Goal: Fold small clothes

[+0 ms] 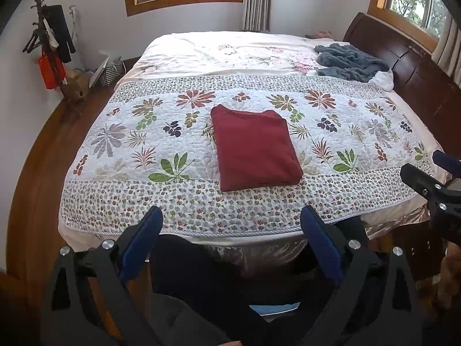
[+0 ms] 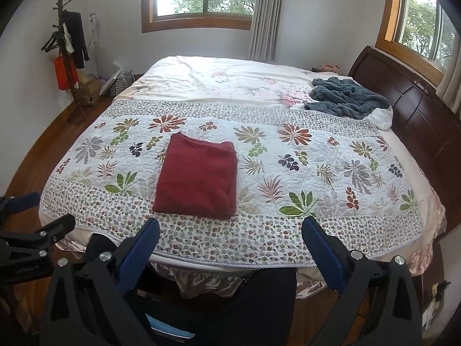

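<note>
folded red garment (image 1: pixel 253 148) mid-quilt (image 1: pixel 340 144), claws (image 1: pixel 232 222) wide

A dark red garment (image 1: pixel 253 147) lies folded into a neat, flat rectangle. It sits alone, its layers stacked squarely with thick rounded folds along the near edge. From my left tongs' camera it lies at twelve o'clock, its long sides tilted toward eleven o'clock. From my right tongs' camera the same red garment (image 2: pixel 198 176) lies at about eleven o'clock, nearly square to me.
</note>
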A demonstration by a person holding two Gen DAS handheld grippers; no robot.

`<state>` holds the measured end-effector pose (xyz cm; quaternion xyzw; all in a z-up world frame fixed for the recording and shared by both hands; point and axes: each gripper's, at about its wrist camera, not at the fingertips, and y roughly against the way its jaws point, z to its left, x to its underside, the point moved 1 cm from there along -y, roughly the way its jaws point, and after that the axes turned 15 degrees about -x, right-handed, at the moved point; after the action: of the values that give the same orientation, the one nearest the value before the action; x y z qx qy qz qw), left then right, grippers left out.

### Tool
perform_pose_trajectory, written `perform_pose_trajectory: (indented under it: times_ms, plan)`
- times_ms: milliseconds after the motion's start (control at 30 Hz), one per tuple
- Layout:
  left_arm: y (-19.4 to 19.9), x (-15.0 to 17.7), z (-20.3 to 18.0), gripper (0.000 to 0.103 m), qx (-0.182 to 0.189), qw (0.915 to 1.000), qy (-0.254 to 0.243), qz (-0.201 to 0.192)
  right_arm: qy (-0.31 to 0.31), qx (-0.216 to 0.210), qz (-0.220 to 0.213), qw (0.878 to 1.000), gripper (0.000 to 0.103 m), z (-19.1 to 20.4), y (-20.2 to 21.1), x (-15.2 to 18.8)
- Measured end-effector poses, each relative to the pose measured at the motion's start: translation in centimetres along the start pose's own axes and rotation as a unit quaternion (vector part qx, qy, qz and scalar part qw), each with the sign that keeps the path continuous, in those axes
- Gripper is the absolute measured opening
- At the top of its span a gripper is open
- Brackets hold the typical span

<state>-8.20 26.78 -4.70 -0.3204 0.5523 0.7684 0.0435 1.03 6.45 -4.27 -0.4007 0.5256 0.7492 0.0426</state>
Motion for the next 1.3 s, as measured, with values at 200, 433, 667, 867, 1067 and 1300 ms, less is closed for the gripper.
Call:
perform_pose_trajectory:
  times_ms: [200,433,667,867,1067,1300]
  plan:
    - [0.13,0.14,-0.16,0.095,0.001,1.0000,-0.002,-0.002,0.000,0.001,-0.007,1.000,0.099,0.08,-0.09,0.20]
    - [0.01,-0.01,-0.10,0.095,0.000,1.0000,0.000,-0.003,-0.007,-0.002,-0.007,1.000,0.099,0.11,-0.19,0.38]
    - [0.05,0.08,-0.12,0.095,0.000,1.0000,-0.002,-0.001,-0.009,-0.003,-0.004,1.000,0.099,0.30,-0.29,0.55]
    - [-0.10,0.08,0.01,0.095,-0.001,1.0000,-0.002,-0.001,-0.009,-0.004,-0.004,1.000,0.099,0.32,-0.36,0.58]
    - [-0.17,0.09,0.00,0.095,-0.001,1.0000,-0.002,-0.001,-0.009,-0.004,-0.004,1.000,0.099,0.31,-0.44,0.56]
    - [-0.18,0.02,0.02,0.095,-0.001,1.0000,-0.002,-0.002,-0.009,-0.004,-0.004,1.000,0.099,0.38,-0.49,0.53]
